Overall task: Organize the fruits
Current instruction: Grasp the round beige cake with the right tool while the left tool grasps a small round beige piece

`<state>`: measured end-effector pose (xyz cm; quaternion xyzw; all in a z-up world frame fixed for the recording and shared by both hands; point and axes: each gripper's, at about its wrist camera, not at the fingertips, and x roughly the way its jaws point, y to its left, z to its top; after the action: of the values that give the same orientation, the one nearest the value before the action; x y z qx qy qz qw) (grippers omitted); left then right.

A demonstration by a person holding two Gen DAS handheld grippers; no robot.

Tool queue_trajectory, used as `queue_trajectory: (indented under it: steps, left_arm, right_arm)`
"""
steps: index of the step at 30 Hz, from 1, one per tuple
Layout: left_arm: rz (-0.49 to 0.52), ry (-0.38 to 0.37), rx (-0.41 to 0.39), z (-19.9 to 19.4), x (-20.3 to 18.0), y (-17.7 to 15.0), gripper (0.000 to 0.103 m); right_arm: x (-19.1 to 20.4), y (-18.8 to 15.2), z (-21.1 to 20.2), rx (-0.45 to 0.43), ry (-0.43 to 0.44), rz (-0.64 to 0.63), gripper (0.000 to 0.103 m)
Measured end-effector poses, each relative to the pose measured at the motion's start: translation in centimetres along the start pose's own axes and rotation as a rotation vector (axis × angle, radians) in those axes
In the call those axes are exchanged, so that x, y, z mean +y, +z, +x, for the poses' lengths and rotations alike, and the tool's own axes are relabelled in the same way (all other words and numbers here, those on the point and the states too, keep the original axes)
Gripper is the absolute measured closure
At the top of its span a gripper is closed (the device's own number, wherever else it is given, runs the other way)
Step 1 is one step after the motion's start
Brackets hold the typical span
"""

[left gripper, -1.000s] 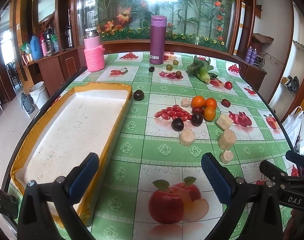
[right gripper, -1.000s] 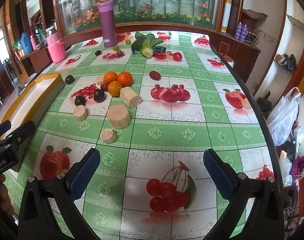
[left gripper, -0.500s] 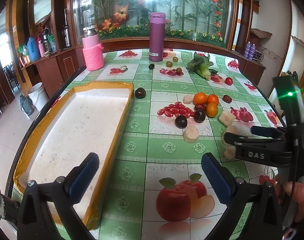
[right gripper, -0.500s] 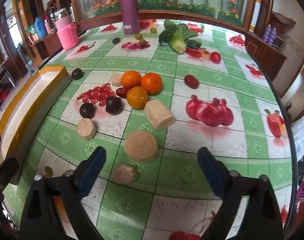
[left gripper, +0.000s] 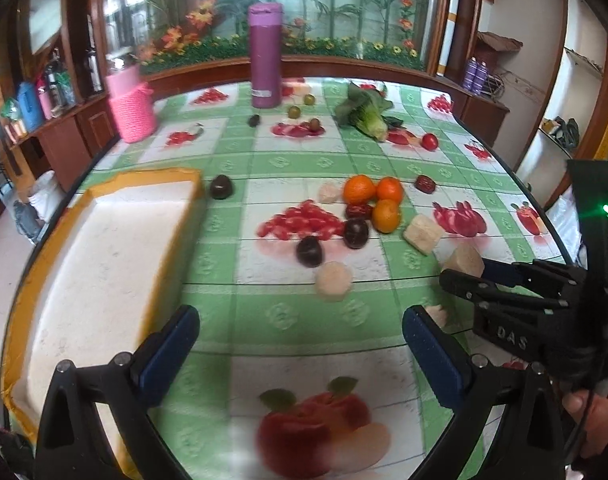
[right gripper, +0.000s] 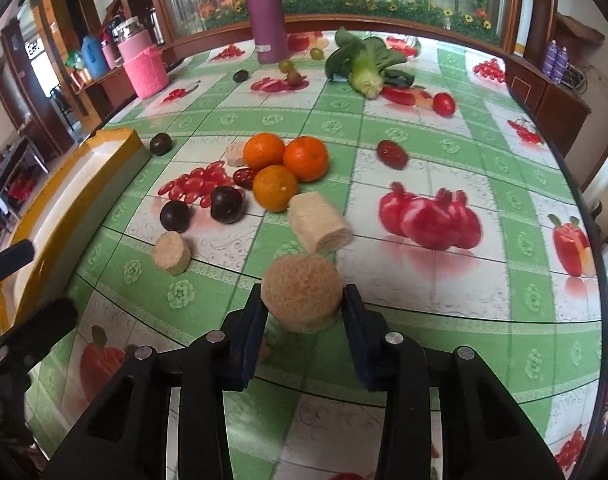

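Clamping the round tan chunk (right gripper: 302, 294), the right gripper (right gripper: 302, 312) starts; left gripper (left gripper: 300, 344) gapes empty, tray (left gripper: 32, 280) bare, oranges (right gripper: 286, 166) and plums (right gripper: 202, 209) wait on the bench (right gripper: 443, 312).

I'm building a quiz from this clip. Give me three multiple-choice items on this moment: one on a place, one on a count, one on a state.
1. Where is the tray?
A. table's left edge
B. behind the flask
C. beside the greens

2. How many oranges are in the cluster?
A. two
B. three
C. five

3. What is the right gripper doing?
A. hanging open
B. closed on a tan round chunk
C. closed on a plum

Answers:
1. A: it lies along the left rim in the left wrist view.
2. B: three touch one another mid-table.
3. B: both pads press the chunk; the left gripper gapes empty.
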<state>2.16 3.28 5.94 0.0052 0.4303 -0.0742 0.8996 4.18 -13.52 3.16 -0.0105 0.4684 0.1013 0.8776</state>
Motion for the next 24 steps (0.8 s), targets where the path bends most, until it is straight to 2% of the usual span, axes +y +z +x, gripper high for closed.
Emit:
queue_trajectory:
  steps: [1, 3, 4, 8, 10, 11, 12, 13, 20, 24]
  left_arm:
    - [0.004, -0.004, 0.017, 0.7, -0.5, 0.3, 0.006]
    - [0.017, -0.01, 0.05, 2.1, -1.4, 0.9, 0.018]
    - [0.021, -0.013, 0.067, 2.8, -1.8, 1.1, 0.019]
    - [-0.008, -0.019, 0.134, 5.4, -2.2, 1.5, 0.035]
    - [-0.036, -0.034, 0.157, 6.5, -1.9, 1.5, 0.047]
    - [-0.043, -0.043, 0.169, 7.0, -1.9, 1.3, 0.058]
    - [-0.038, -0.032, 0.148, 7.1, -1.9, 1.3, 0.068]
    - [-0.027, -0.038, 0.141, 7.1, -2.0, 1.3, 0.071]
    - [-0.06, -0.108, 0.137, 5.4, -1.4, 1.0, 0.071]
    - [-0.066, -0.106, 0.133, 4.4, -0.9, 0.5, 0.071]
  right_arm:
    - [-0.3, -0.2, -0.2, -0.003, -0.003, 0.002, 0.066]
    - [-1.0, -0.5, -0.5, -0.006, -0.007, 0.008, 0.066]
    - [-1.3, -0.7, -0.6, -0.006, -0.008, 0.011, 0.066]
    - [-2.3, -1.3, -0.7, -0.003, 0.002, 0.031, 0.066]
    - [-2.7, -1.6, -0.8, -0.001, 0.01, 0.041, 0.066]
    - [-2.9, -1.7, -0.7, -0.001, 0.014, 0.046, 0.066]
    - [-3.0, -1.8, -0.8, -0.001, 0.017, 0.049, 0.066]
    - [-3.1, -1.8, -0.7, -0.001, 0.019, 0.053, 0.066]
    - [-2.6, -1.8, -1.6, -0.031, 0.019, 0.024, 0.066]
    - [-3.3, -2.0, -1.4, -0.018, 0.036, 0.058, 0.065]
